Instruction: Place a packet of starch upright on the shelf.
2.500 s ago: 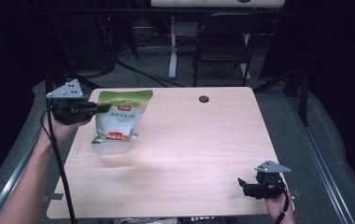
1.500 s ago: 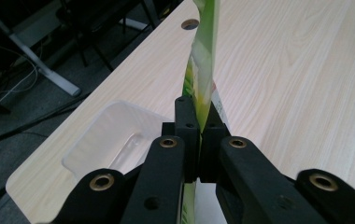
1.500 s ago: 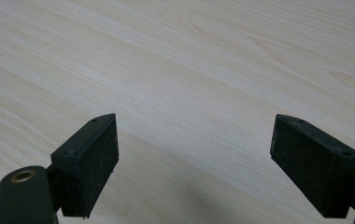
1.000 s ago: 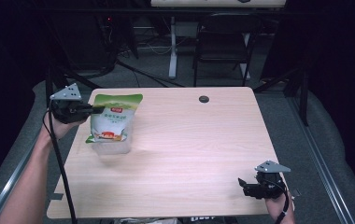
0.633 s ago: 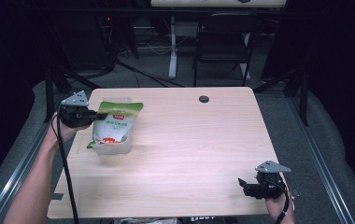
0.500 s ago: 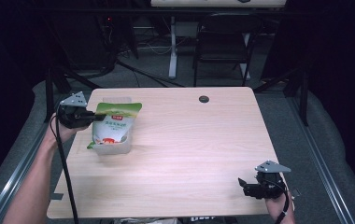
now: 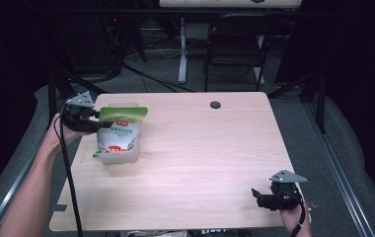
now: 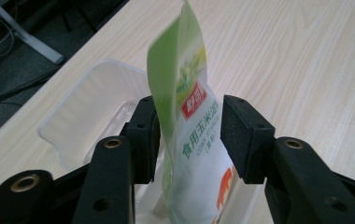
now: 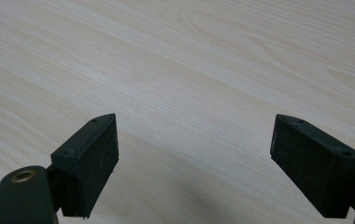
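Green pouch: Chinese "食用玉米淀粉", "CORN STARCH", red brand badge.

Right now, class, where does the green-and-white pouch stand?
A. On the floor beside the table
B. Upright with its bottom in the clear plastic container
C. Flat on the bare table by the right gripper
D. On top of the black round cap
B: in the left gripper view the pouch rises upright out of the clear plastic container, between the left gripper's parted fingers.

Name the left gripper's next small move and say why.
Probably back the left gripper straight off the pouch: its jaws have just been opening, a gap shows beside the right finger, and the pouch already stands in the clear tub.
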The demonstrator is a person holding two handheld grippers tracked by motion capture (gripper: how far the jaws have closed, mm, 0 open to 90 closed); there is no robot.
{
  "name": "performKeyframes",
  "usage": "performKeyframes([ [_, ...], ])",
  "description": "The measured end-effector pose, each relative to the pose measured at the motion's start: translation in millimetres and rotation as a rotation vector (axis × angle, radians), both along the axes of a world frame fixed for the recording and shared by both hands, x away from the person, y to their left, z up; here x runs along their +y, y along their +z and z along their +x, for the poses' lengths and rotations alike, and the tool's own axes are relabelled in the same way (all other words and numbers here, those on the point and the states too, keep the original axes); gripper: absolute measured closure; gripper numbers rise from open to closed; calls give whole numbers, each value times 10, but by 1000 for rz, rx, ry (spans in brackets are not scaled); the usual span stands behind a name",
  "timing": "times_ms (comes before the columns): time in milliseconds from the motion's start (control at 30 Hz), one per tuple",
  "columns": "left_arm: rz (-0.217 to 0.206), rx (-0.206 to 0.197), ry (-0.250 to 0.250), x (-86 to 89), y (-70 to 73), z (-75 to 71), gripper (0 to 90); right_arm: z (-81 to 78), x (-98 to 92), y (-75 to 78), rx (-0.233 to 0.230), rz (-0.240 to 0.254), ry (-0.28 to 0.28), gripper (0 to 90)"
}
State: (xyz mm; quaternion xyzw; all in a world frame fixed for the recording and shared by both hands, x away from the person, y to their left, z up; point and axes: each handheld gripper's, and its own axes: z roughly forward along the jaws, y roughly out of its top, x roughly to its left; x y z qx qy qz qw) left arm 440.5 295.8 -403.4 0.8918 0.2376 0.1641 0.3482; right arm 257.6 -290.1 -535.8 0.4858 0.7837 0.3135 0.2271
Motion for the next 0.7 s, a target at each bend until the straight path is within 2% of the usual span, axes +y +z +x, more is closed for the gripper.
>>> performKeyframes([
  [133,19,-21,2,-96,129,42,534,0,1,-1,1,0,0,145],
  [233,73,-27,-14,-213,195,86,530,-1,0,0,1,-1,1,145],
  [267,118,-20,-23,-298,219,120,530,-1,0,0,3,-1,0,145],
  [300,118,-20,-23,-298,219,120,530,-1,-1,0,4,1,0,145],
  [400,176,-21,-26,-417,225,169,538,-1,-2,0,6,-2,1,145],
  [500,230,-32,-32,-513,218,193,615,-1,-2,-2,5,5,2,145],
  [567,246,-44,-35,-547,215,191,700,-4,-8,5,12,-1,1,145],
  [633,259,-57,-38,-552,221,187,826,-3,-9,2,13,-1,-1,145],
  [667,260,-67,-39,-546,226,179,826,-3,-9,2,13,-1,-1,145],
  [700,258,-72,-49,-535,235,171,874,-2,-8,1,12,-3,-3,145],
])
